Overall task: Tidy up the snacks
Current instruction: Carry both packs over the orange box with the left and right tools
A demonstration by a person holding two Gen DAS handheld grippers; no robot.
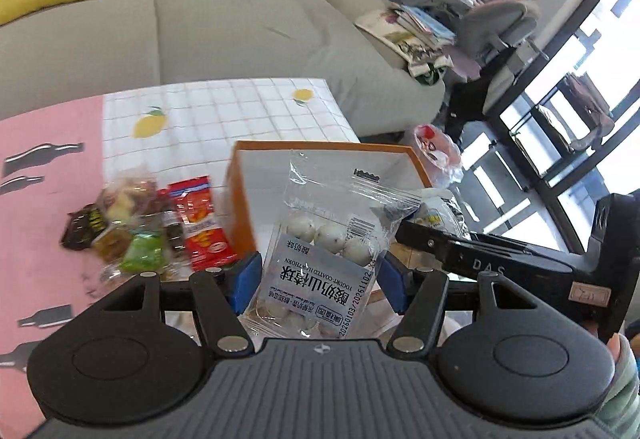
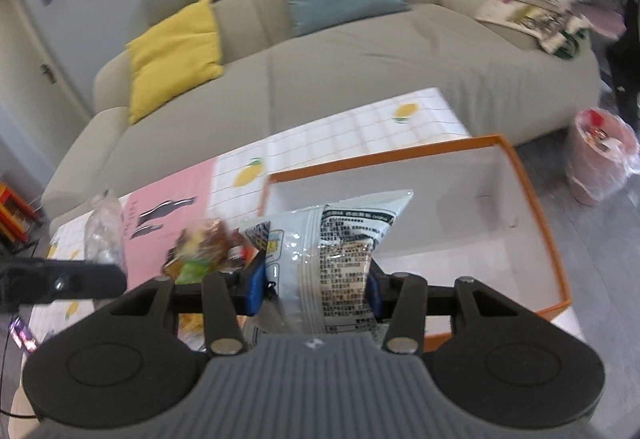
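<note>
My left gripper [image 1: 318,279] is shut on a clear bag of white yogurt-coated hawthorn balls [image 1: 328,247], held up in front of the orange-rimmed box [image 1: 240,195]. In the right wrist view my right gripper [image 2: 316,287] is shut on a white and grey printed snack bag [image 2: 332,251], lifted near the box's left edge [image 2: 536,195]; the box's white inside shows no items. A pile of loose snacks [image 1: 140,231] lies on the table left of the box, with a red packet [image 1: 202,223] at its right side. The right gripper's black body [image 1: 500,263] crosses the left view.
The low table [image 1: 224,111] wears a pink and white lemon-print cloth. A beige sofa [image 2: 360,71] with yellow and blue cushions stands behind it. A pink-lined bin [image 2: 600,159] sits on the floor to the right. Stacked books [image 1: 416,27] cover the sofa's end.
</note>
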